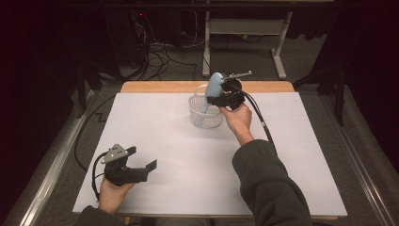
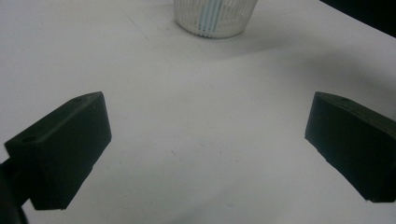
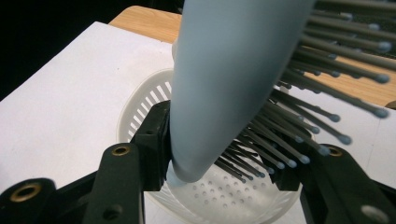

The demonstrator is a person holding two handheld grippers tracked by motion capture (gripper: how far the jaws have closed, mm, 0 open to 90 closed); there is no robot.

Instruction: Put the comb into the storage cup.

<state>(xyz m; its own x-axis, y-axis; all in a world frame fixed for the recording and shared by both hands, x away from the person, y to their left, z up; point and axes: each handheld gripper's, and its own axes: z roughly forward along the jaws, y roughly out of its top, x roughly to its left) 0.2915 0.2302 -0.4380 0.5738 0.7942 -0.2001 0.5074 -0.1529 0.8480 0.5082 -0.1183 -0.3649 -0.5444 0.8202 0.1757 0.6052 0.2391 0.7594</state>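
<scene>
My right gripper (image 1: 220, 97) hangs over the white basket (image 1: 200, 120) with a pale blue hairbrush (image 1: 212, 89) between its jaws, handle pointing down into the basket. In the right gripper view the hairbrush (image 3: 224, 84) takes up most of the frame: its smooth back lies against the left jaw and its bristles reach the right jaw, so the jaws stand narrow around the brush head. I cannot make out whether the pads press on it or merely frame it, because the brush itself covers the contact on both sides. The top of the brush is cut off by the upper edge, and the basket (image 3: 140, 105) shows just as a slotted wall and a perforated floor below the handle tip. My left gripper (image 1: 141, 170) rests low over the white table cover (image 1: 179, 160), well apart from the right one, its jaws wide with nothing between them. From the left gripper view, the left gripper (image 2: 205, 149) looks across bare cover toward the basket (image 2: 215, 18), whose upper part is cut off by the frame edge; a blue streak shows through its slats.
</scene>
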